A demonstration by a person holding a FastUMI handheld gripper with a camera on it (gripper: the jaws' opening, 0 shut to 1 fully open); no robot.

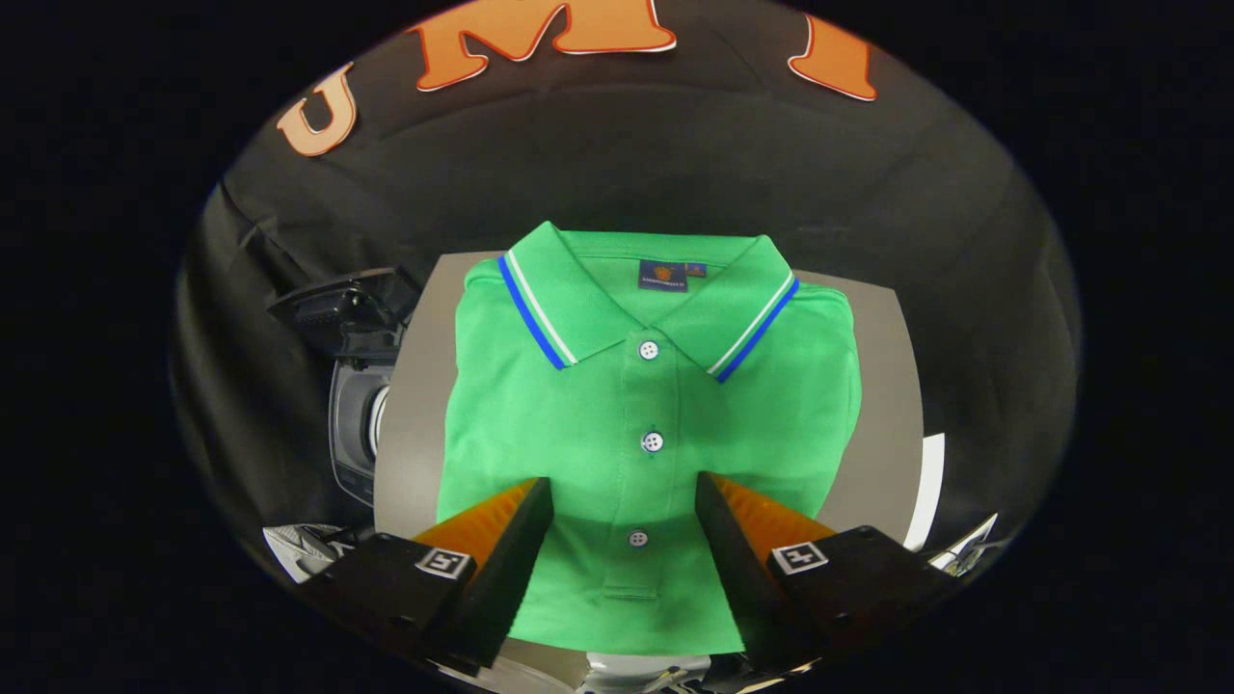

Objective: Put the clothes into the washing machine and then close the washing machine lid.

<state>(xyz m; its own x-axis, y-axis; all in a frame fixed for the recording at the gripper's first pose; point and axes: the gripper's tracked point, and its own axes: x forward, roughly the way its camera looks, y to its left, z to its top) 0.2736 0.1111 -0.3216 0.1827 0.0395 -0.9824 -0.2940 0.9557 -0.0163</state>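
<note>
Gripper view: I have the gripper [625,501] angled down over the folded green polo shirt [648,424]. The fingers [511,549] stand wide apart, one either side of the button placket, with the shirt's lower front between them. Whether they touch the cloth I cannot tell. The shirt lies flat on a grey tabletop [410,424], collar away from me. The washing machine [352,386] stands beside the tabletop, beyond the left finger, lid raised.

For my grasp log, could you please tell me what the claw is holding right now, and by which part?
Nothing is held. The claw is open, its fingers spread either side of the button placket above the folded green shirt, which lies flat on the table.
</note>
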